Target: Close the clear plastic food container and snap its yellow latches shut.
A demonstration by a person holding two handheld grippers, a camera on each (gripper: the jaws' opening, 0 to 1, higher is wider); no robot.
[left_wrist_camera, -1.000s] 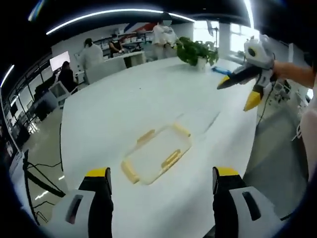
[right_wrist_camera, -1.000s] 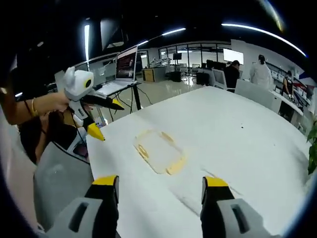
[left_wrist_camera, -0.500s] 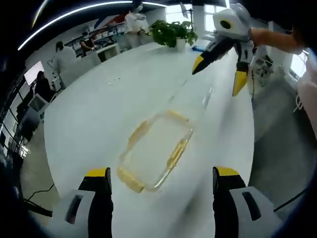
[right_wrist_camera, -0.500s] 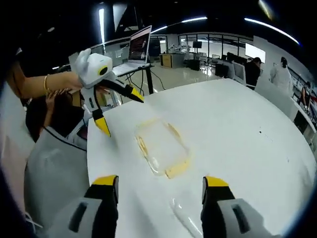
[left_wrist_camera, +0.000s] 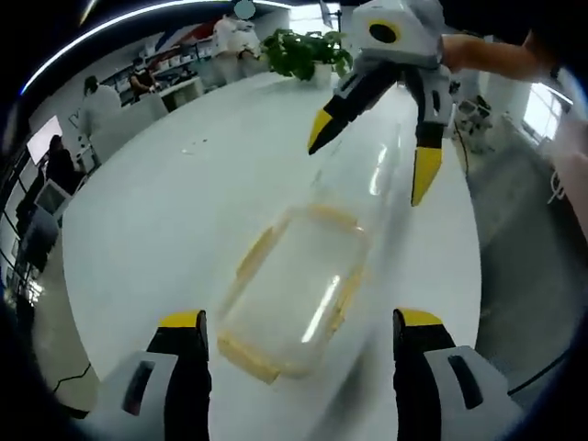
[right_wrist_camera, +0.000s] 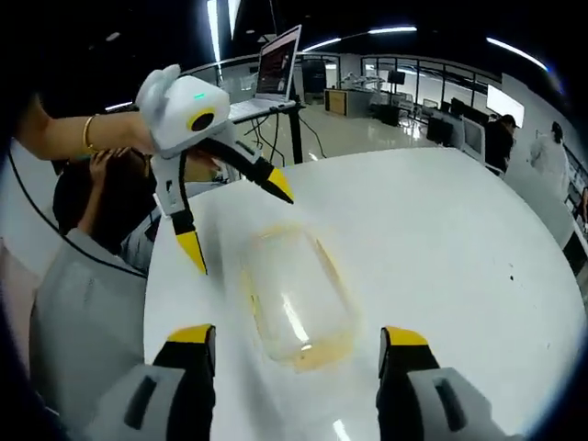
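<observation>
One clear container (left_wrist_camera: 292, 292) on the white table (left_wrist_camera: 165, 211); two tools, left (left_wrist_camera: 299, 322) and right (right_wrist_camera: 296, 335), both spread wide, empty

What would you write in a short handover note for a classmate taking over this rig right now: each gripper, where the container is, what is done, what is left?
Left gripper: open, holding nothing, raised above the white table beside the container.
Right gripper: open, holding nothing, raised above the far end of the container.
Clear plastic food container: flat on the table between the two grippers, touched by neither.
Yellow latches: too blurred to tell whether they are snapped.
Done: both grippers brought near the container.
Left: check that the lid is seated, then press each latch shut.
</observation>
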